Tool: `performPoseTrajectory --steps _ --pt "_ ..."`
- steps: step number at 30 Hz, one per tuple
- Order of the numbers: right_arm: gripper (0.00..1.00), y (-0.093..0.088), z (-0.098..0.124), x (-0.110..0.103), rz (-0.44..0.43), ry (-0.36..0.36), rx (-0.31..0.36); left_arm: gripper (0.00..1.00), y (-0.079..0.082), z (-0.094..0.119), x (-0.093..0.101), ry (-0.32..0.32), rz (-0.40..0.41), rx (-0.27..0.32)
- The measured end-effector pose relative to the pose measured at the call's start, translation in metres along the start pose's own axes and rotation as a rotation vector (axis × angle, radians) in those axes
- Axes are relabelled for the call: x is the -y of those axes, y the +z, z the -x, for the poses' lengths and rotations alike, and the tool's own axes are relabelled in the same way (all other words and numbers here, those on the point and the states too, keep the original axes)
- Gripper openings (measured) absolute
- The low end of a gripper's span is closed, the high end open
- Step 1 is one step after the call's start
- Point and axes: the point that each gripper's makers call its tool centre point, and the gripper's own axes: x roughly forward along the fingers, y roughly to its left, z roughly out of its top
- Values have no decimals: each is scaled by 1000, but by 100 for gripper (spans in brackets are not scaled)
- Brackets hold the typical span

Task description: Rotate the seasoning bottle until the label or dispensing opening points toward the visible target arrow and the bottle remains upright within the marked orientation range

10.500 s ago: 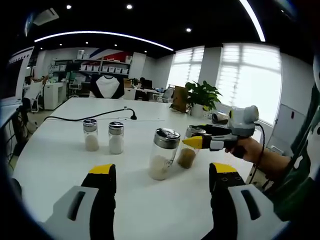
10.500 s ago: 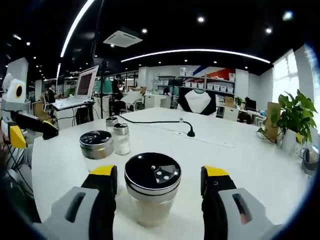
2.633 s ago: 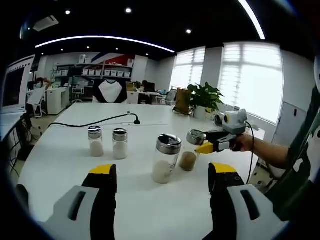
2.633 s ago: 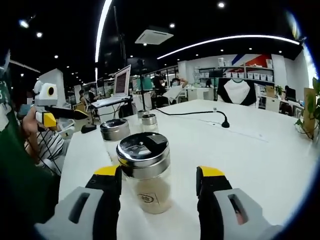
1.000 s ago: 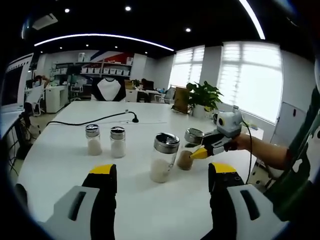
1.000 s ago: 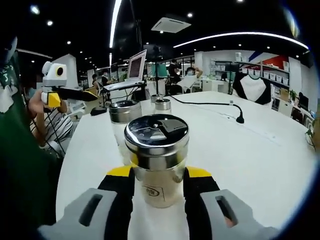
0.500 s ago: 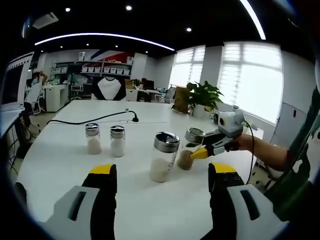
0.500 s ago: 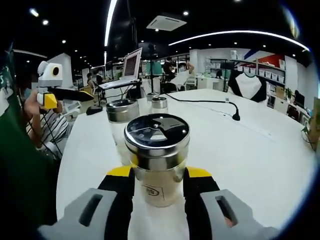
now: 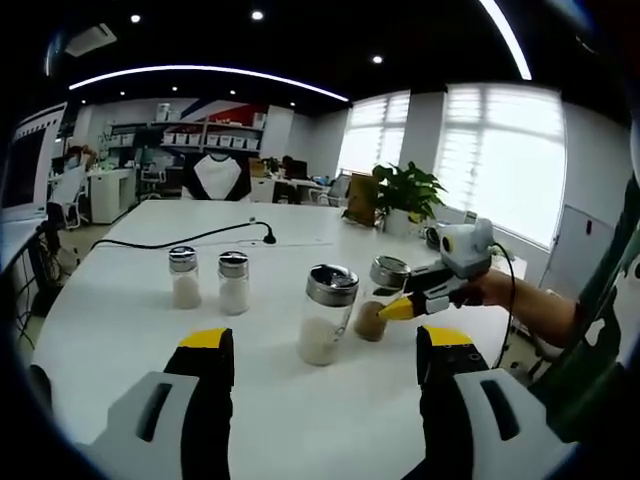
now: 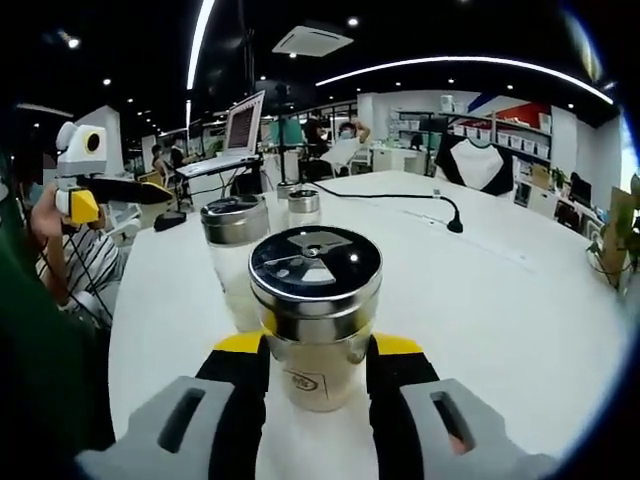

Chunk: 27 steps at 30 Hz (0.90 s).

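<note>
— Where was the seasoning bottle point(image 10: 315, 315)?

— Upright on the white table point(image 10: 520, 300), pinched between the jaws of my right gripper point(image 10: 316, 362), which pressed both sides of its glass. Its steel cap faced my camera.

— And your other hand?

— My left gripper point(image 9: 325, 355) hung over the table with its jaws spread wide, nothing between them. From there I saw a taller jar of white grains point(image 9: 326, 315) just beside the held bottle point(image 9: 378, 311), and two small shakers point(image 9: 207, 280) stood apart farther back, near a black cable point(image 9: 190, 238).
</note>
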Motion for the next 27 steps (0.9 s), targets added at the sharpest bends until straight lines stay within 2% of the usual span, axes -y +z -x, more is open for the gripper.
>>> performPoseTrajectory --steps 27 --pt "37 -2 -1 7 -68 -198 -3 79 -5 -3 -3 6 14 -13"
